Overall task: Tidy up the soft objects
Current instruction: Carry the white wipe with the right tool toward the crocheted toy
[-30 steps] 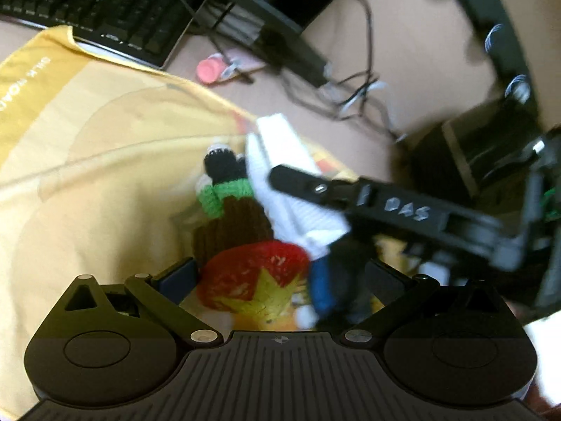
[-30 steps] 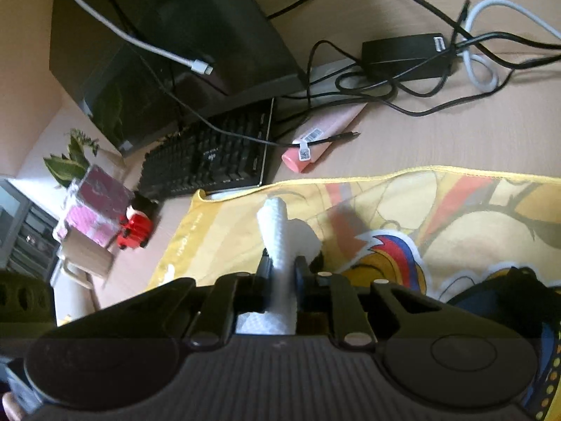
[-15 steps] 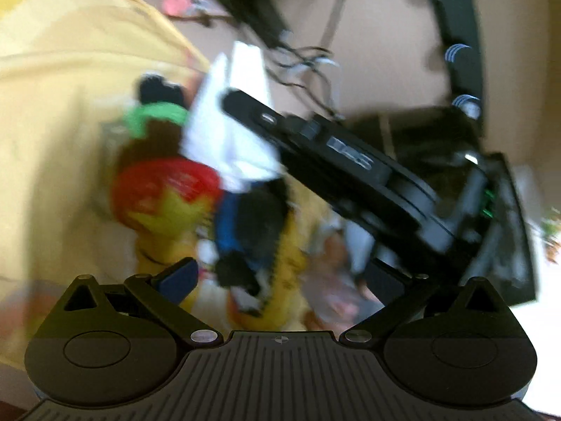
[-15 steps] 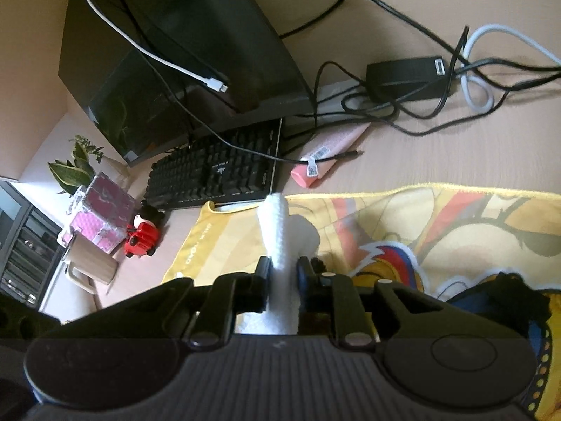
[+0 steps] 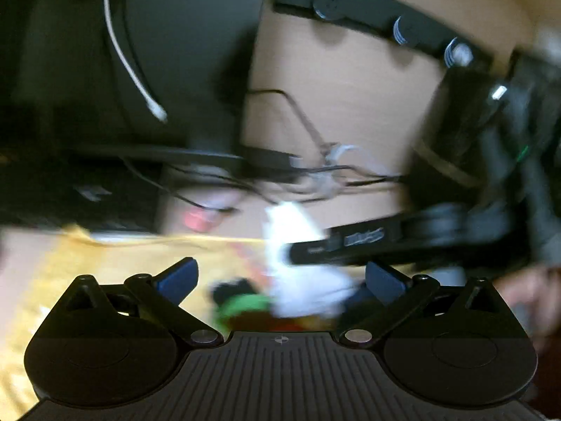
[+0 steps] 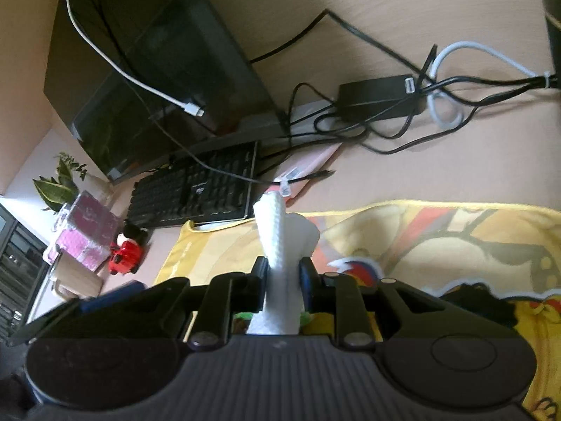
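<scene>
The right hand-held gripper (image 6: 283,275) has a folded white cloth (image 6: 280,242) standing upright between its blue pads. The jaws are set narrowly with the pads against the cloth on both sides, pinching it, though the grip looks light on the right side. The cloth rises above the fingertips, over a yellow printed towel (image 6: 438,238) that is spread on the desk (image 6: 403,7).

The left hand-held gripper (image 5: 280,277) is spread wide, its blue pads (image 5: 177,277) well apart with nothing pressed between them. Its view is badly blurred; in front of it the same white cloth appears, clamped by the other gripper's dark finger, and just below it there seems to be a knitted toy (image 5: 242,301) with black and green parts, lying on the towel.

Beyond the towel are a black keyboard (image 6: 196,189), a dark monitor (image 6: 150,59), a power brick (image 6: 382,98) with tangled cables, and a pink tube (image 6: 308,168).
</scene>
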Tool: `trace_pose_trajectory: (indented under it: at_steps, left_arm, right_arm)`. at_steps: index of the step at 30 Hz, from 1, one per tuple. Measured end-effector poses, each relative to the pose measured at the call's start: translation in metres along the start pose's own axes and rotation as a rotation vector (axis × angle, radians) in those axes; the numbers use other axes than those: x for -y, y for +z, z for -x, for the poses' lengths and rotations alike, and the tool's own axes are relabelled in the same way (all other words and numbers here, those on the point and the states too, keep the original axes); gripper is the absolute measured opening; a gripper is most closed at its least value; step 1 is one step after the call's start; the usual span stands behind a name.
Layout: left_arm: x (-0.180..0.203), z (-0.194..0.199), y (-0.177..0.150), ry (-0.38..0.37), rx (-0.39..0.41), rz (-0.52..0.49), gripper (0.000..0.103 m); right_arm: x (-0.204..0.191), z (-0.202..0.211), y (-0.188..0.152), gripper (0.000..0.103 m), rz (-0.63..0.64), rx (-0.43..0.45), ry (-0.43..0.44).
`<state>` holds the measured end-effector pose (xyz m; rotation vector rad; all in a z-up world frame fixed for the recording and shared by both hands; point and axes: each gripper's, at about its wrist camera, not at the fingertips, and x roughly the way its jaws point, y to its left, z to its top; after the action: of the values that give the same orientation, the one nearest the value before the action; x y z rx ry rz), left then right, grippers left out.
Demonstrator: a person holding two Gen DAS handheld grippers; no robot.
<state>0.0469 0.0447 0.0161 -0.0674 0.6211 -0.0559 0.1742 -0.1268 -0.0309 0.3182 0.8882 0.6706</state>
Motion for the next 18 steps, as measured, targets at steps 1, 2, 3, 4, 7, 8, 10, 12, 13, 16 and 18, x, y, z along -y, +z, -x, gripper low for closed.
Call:
trace_pose_trajectory:
  at_steps: [1, 2, 3, 4, 7, 8, 10, 12, 13, 16, 18]
  left_arm:
    - [0.005, -0.003, -0.002, 0.021, -0.025, -0.025, 0.103]
    - [0.006, -0.007, -0.003, 0.008, -0.058, -0.045, 0.103]
    - [0.003, -0.01, -0.004, -0.023, -0.088, -0.034, 0.103]
    - [-0.004, -0.014, -0.005, -0.063, -0.115, 0.019, 0.103]
    - [-0.039, -0.032, -0.011, -0.194, -0.231, 0.261, 0.103]
    - [-0.048, -0.038, -0.015, -0.205, -0.277, 0.324, 0.103]
    - [-0.058, -0.041, -0.023, -0.166, -0.304, 0.353, 0.103]
    - [-0.058, -0.04, -0.024, -0.067, -0.295, 0.287, 0.103]
    - [-0.054, -0.04, -0.023, -0.008, -0.291, 0.229, 0.103]
    - [-0.049, -0.037, -0.019, 0.027, -0.262, 0.137, 0.103]
    - [-0.044, -0.037, -0.016, 0.012, -0.278, 0.12, 0.103]
  right_arm:
    - [0.0, 0.002, -0.001, 0.02, 0.013, 0.002, -0.009]
    - [0.0, 0.003, -0.002, 0.017, 0.025, 0.004, -0.018]
    - [0.0, 0.004, -0.002, 0.015, 0.036, 0.005, -0.024]
    - [0.0, 0.004, -0.003, 0.015, 0.041, 0.004, -0.032]
    - [0.001, -0.003, -0.007, 0.013, 0.05, -0.023, -0.068]
    - [0.001, -0.006, -0.008, 0.013, 0.052, -0.032, -0.076]
    - [0.004, -0.01, -0.011, 0.013, 0.043, -0.05, -0.074]
    - [0.006, -0.011, -0.013, 0.013, 0.029, -0.057, -0.072]
    - [0.007, -0.012, -0.013, 0.013, 0.022, -0.061, -0.068]
    - [0.008, -0.016, -0.016, 0.013, -0.007, -0.076, -0.024]
    - [0.004, -0.02, -0.016, 0.013, -0.018, -0.086, 0.019]
